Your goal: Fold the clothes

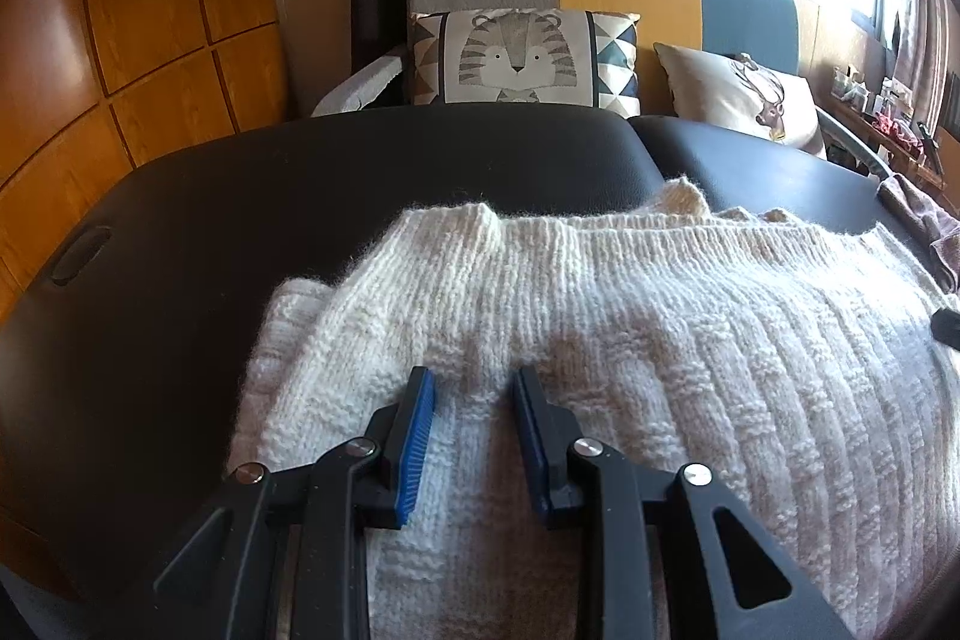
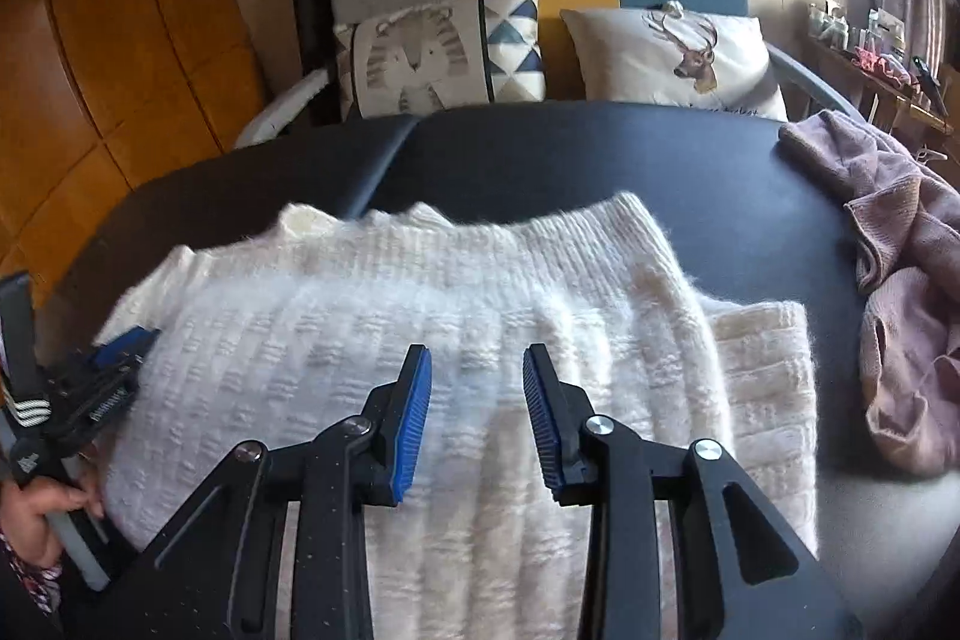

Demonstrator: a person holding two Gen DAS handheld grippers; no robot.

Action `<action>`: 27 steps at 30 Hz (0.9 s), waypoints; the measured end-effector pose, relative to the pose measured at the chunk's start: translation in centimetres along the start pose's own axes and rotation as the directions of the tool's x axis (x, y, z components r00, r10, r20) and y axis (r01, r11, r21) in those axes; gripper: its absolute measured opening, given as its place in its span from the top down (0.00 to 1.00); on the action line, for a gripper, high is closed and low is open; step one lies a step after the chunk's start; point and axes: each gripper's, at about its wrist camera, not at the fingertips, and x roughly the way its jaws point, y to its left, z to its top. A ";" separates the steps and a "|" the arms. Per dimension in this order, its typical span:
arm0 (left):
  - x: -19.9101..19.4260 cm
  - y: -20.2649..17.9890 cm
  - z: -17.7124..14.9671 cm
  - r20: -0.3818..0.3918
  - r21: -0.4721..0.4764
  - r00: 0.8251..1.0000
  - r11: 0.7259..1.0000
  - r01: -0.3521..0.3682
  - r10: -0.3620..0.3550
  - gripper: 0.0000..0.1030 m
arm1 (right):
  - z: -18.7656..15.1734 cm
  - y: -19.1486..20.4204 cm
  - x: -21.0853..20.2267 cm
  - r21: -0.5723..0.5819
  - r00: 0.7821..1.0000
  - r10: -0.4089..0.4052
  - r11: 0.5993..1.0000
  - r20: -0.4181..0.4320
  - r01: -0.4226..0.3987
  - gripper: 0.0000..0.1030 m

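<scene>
Left hand-held gripper (image 1: 474, 379) and right hand-held gripper (image 2: 477, 358), blue-padded jaws narrowly parted and gripping nothing, poised over a cream chunky-knit sweater (image 2: 420, 316) spread flat on the black padded bench (image 2: 600, 160), crumpled pink knit garment (image 2: 900, 292) at right.

cream knit sweater (image 1: 630, 340), lying flat, pink garment (image 2: 900, 316) crumpled beside

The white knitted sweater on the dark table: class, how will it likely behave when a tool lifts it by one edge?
The white knitted sweater will probably sag and drape, since it already lies in soft folds. Its thick, fuzzy knit suggests some weight and good grip against the dark table, so it is unlikely to slide freely.
</scene>
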 end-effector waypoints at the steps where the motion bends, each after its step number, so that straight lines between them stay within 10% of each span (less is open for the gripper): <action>1: 0.0 0.0 0.0 -0.002 0.000 1.000 1.000 0.000 0.000 0.74 | 0.0 -0.5 0.5 -0.002 1.000 -0.009 1.000 -0.020 0.009 0.66; 15: -2.6 -2.3 1.9 0.000 0.014 0.997 0.997 0.074 -0.074 0.74 | -0.9 -3.6 -2.0 0.127 0.994 0.092 0.987 0.062 -0.100 0.55; 22: -2.8 -9.9 1.7 -0.036 0.155 0.974 0.962 0.227 -0.224 0.74 | -3.3 -0.1 -4.6 -0.003 0.977 0.206 0.978 0.057 -0.206 0.56; 27: -1.5 -12.4 0.8 -0.027 0.233 0.988 0.960 0.152 -0.150 0.74 | -5.1 1.3 -3.5 -0.086 0.985 0.171 0.982 -0.007 -0.171 0.56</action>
